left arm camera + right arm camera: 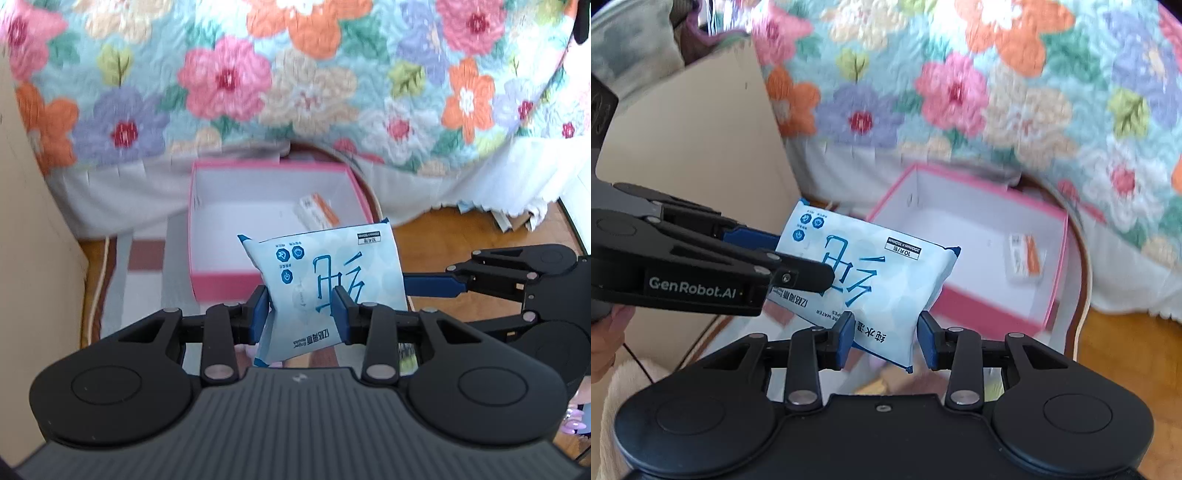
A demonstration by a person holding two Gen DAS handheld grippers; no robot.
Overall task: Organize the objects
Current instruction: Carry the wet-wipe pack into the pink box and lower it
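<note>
A light-blue pack of wet wipes (325, 273) hangs in the air, held from two sides. My left gripper (301, 314) is shut on its near end, blue pads pinching the wrapper. My right gripper (408, 299) comes in from the right onto the pack's far edge. In the right wrist view the pack (879, 273) sits between the right gripper's (886, 330) pads, both touching its narrowed end, and the left gripper (803, 258) clamps its left side. Behind and below stands an open pink box (221, 275) (982, 301) holding a small white-and-orange carton (317, 212) (1025, 262).
A bed with a floral quilt (295, 74) overhangs right behind the box. A beige panel (22, 221) rises at the left. A striped mat (144, 258) and wooden floor (480, 232) lie underneath. A person's hand (605, 339) holds the left gripper.
</note>
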